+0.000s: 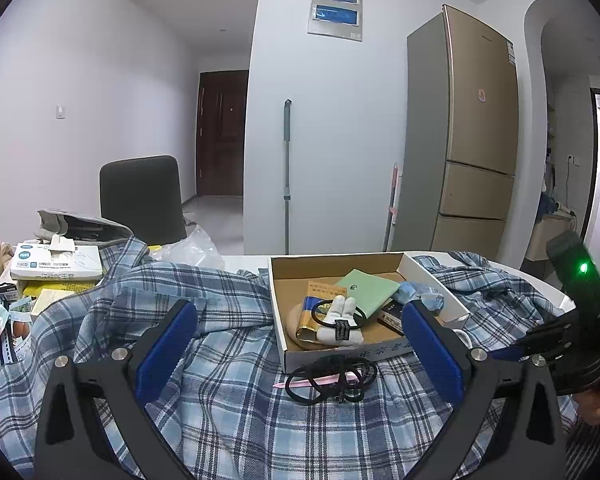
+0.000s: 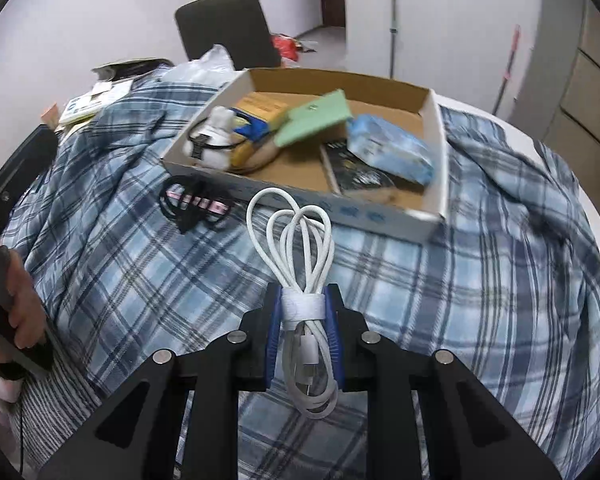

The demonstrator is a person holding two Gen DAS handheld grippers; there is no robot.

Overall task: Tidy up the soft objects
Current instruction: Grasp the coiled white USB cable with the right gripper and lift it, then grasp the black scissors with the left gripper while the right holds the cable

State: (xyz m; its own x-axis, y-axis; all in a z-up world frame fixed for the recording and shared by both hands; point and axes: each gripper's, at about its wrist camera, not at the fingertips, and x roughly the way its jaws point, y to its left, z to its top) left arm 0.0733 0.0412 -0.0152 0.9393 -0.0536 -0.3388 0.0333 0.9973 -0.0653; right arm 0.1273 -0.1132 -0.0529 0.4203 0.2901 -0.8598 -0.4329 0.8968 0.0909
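Right wrist view: right gripper clamped on cable at its strap. Carry it level over the box near edge before releasing. Left gripper gapes, empty.

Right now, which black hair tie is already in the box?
The black hair tie looped around the white plush toy inside the cardboard box. The other black ties, tangled with a pink stick, lie on the plaid cloth outside the box.

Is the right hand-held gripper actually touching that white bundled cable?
Touching. The right wrist view shows the right hand-held gripper with both blue pads pressed against the white cable at its wrap band, no gap on either side.
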